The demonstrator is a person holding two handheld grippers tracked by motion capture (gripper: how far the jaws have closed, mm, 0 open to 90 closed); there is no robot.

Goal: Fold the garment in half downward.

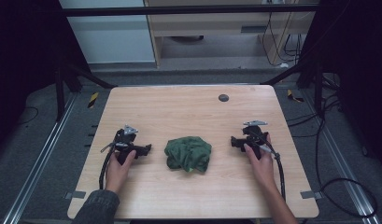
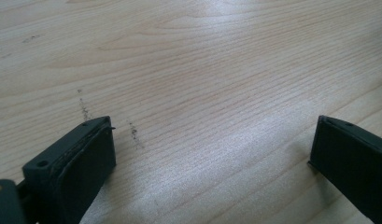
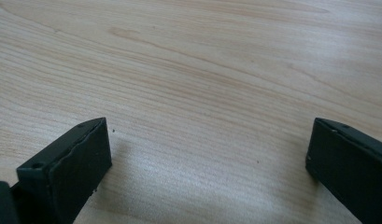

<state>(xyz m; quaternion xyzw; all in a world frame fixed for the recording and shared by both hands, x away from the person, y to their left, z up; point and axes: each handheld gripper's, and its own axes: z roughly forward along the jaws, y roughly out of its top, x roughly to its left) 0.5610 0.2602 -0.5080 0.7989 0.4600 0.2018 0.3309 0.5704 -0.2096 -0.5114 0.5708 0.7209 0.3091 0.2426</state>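
Note:
A crumpled dark green cloth (image 1: 188,153) lies in a heap at the middle of the wooden table (image 1: 188,112). To its left, a hand holds my left gripper (image 1: 147,149) low over the table, pointing at the cloth and apart from it. My right gripper (image 1: 232,141) sits to the cloth's right, also pointing toward it with a gap between. In the left gripper view the left gripper (image 2: 212,154) stands wide open over bare wood. In the right gripper view the right gripper (image 3: 209,151) is likewise wide open, with nothing between the jaws.
A small dark round disc (image 1: 223,98) is set in the tabletop near the far edge. Cables (image 1: 103,169) trail from each gripper toward the front. Black frame posts (image 1: 60,88) and floor rails stand to either side of the table.

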